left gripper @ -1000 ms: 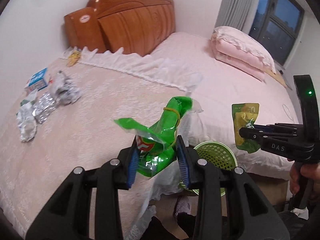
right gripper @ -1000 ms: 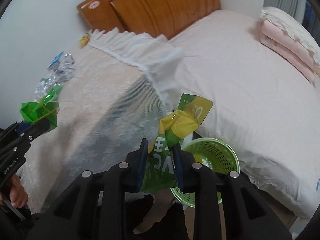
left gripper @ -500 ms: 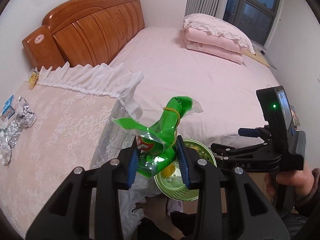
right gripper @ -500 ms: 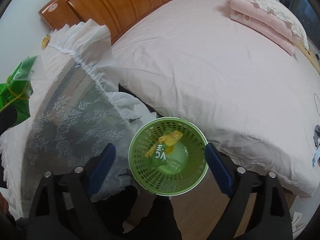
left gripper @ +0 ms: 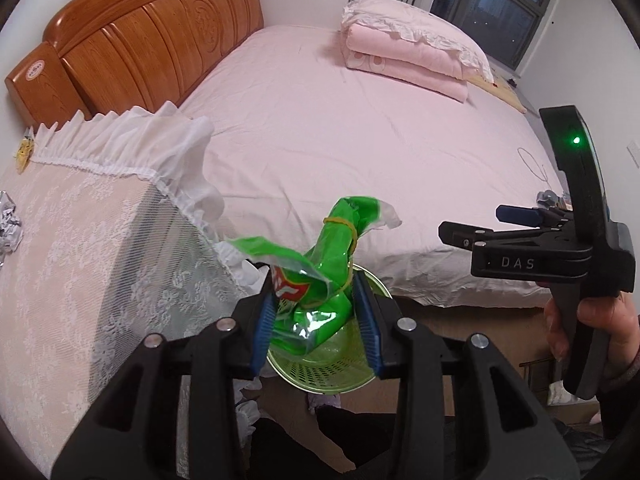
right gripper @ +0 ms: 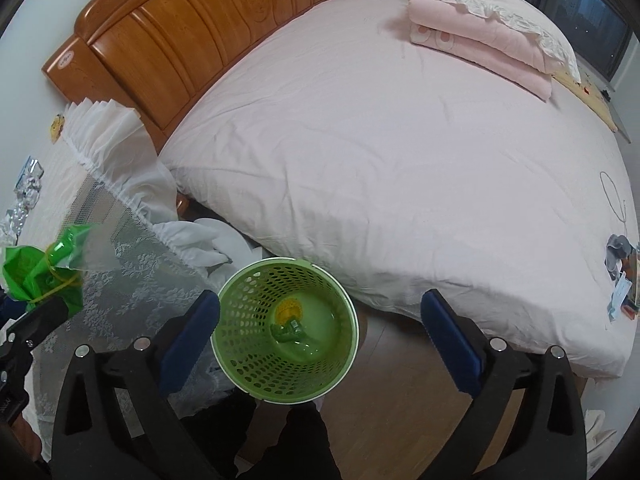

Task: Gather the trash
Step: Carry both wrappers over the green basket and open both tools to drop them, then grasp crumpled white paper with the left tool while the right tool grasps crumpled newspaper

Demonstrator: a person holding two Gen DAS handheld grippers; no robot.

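My left gripper (left gripper: 314, 292) holds a crumpled green snack bag (left gripper: 320, 280) tied with a rubber band. Its jaws are opening, with the blue pads still against the bag. The bag hangs right above a green perforated basket (left gripper: 320, 376) on the floor. In the right wrist view the basket (right gripper: 248, 320) lies below my right gripper (right gripper: 320, 304). Its jaws are opening wide with nothing between them. A green-and-yellow wrapper (right gripper: 290, 330) lies on the basket's bottom. The right gripper (left gripper: 470, 222), held by a hand, shows at the right of the left wrist view. The bag (right gripper: 40, 276) shows at the far left.
A bed with a pink sheet (left gripper: 360, 140), a wooden headboard (left gripper: 140, 40) and a folded pink quilt (left gripper: 408, 52) fills the back. At the left stands a lace-covered table (left gripper: 80, 260) with crumpled foil (left gripper: 10, 224). Small items (right gripper: 620, 276) lie at the bed's right edge.
My right gripper opened and let its green-and-yellow wrapper drop into the basket. Both grippers moved from the lace-covered table to above the basket. The left one still carries the green bag.
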